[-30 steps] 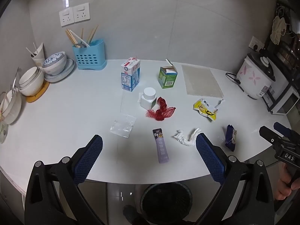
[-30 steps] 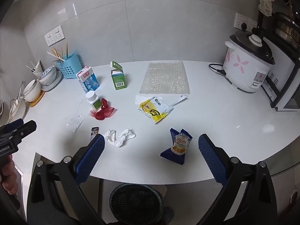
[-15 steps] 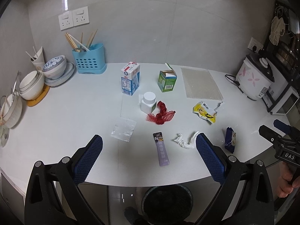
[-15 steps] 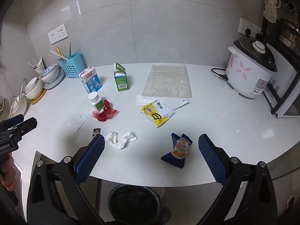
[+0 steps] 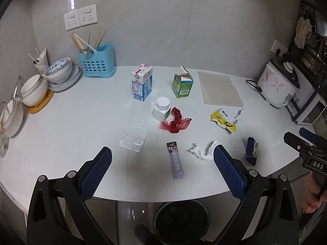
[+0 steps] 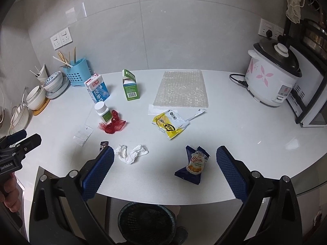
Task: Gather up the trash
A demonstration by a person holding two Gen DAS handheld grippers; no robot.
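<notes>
Seen by the left wrist camera, the clear plastic bag (image 5: 134,138) lies left of centre, then the purple sachet (image 5: 176,162) and crumpled tissue (image 5: 202,152), with the dark blue snack packet (image 5: 251,150) at right. All sit near the counter's (image 5: 67,122) front edge, likely within easy reach of the black bin (image 5: 181,220) below at bottom centre. The left gripper (image 5: 162,170) and right gripper (image 6: 164,168) both hang spread wide and empty above that edge, probably poised to choose a first piece.

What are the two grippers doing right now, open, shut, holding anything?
Left gripper: jaws wide open, empty, above the counter edge.
Right gripper: jaws wide open, empty, near the blue snack packet.
</notes>
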